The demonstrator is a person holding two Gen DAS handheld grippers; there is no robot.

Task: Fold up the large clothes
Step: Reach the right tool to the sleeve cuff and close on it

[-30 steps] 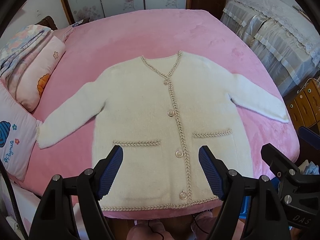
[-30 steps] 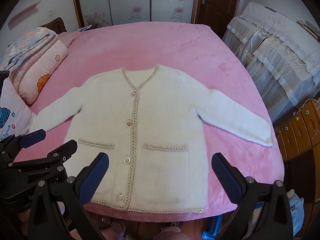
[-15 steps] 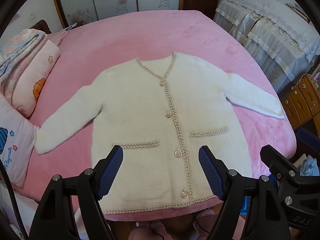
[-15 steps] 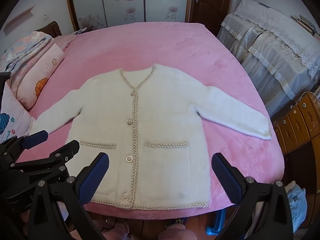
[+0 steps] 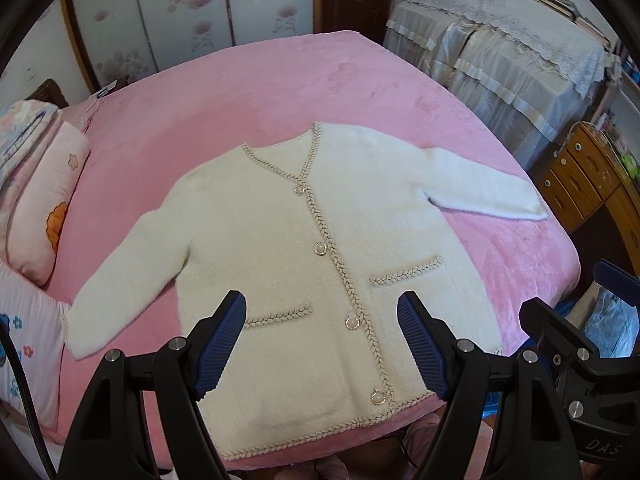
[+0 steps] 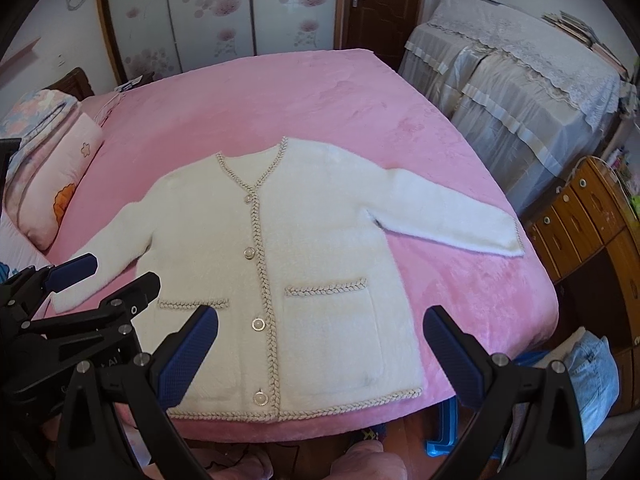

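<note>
Cream fuzzy knit cardigan with braided beige trim and pearl buttons (image 5: 304,248) spread flat, face up, buttoned, on pink plush bed cover (image 5: 280,92). Both sleeves out to the sides, hem at the near bed edge. Laid out that way presumably so fold lines are easy to reach: sleeves in first, then body.

Left tool (image 5: 322,342) held above the hem zone, jaws apart, nothing between them, no contact with fabric. Seen through its jaws: lower placket button and the left-side pocket trim. Right tool (image 6: 320,354) likewise clear of the garment, jaws apart and empty, framing the other pocket and lower front panel. Both angled down at the cardigan from the near edge, side by side, each visible in the other's view. Reads as a pre-grasp hover, no fold started.

Cardigan lies ahead of and below both tools; sleeve cuffs well apart from either one, out toward the pillows (image 5: 44,208) on one side and wooden drawers (image 5: 592,184) on the other.

Likely next need: reaching out to a sleeve or shoulder. Fluffy knit probably demands a deep pinch to avoid slipping.
</note>
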